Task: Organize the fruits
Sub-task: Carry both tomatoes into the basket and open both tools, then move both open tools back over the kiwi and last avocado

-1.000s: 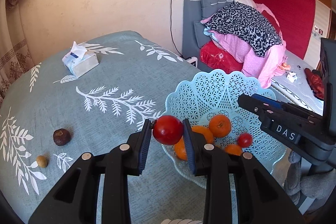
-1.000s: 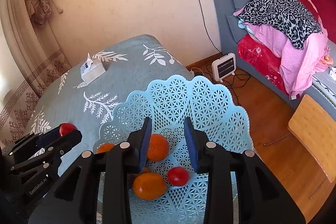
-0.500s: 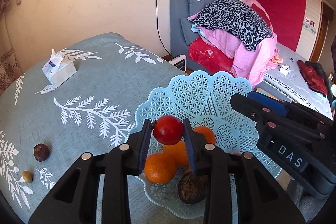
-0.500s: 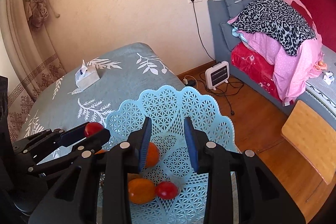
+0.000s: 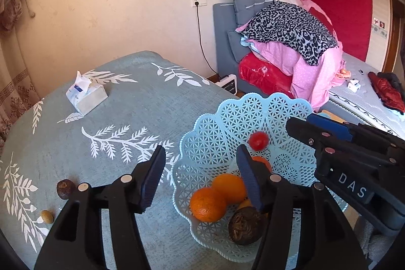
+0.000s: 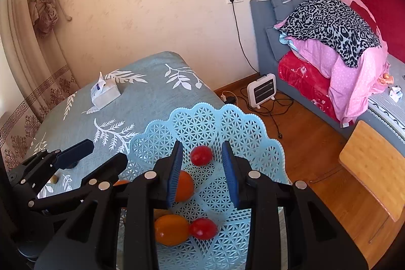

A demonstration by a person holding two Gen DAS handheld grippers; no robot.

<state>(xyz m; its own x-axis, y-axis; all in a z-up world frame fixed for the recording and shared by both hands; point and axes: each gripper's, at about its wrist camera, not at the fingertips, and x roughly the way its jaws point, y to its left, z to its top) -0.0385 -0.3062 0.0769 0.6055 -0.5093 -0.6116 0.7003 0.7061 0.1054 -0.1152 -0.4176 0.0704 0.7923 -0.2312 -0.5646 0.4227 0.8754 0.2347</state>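
A light blue lattice basket (image 5: 227,118) (image 6: 207,118) stands at the table's right edge. It holds oranges (image 5: 207,204) (image 6: 184,186), a dark wrinkled fruit (image 5: 244,225) and two red fruits (image 6: 201,155) (image 6: 203,228). One red fruit (image 5: 258,140) lies against the far wall of the basket. My left gripper (image 5: 200,179) is open and empty above the basket's left rim. My right gripper (image 6: 202,176) is open and empty over the basket. On the tablecloth at the left lie a dark round fruit (image 5: 65,189) and a small tan fruit (image 5: 47,216).
A tissue pack (image 5: 86,98) lies at the back of the grey-blue leaf-print tablecloth (image 5: 114,118). The table's edge runs just right of the basket; beyond are wooden floor, a small heater (image 6: 262,90), a wooden stool (image 6: 374,168) and a bed piled with bedding (image 5: 291,42).
My left gripper has opened and let go of the red fruit, which now lies in the basket. The right gripper stays open over the basket.
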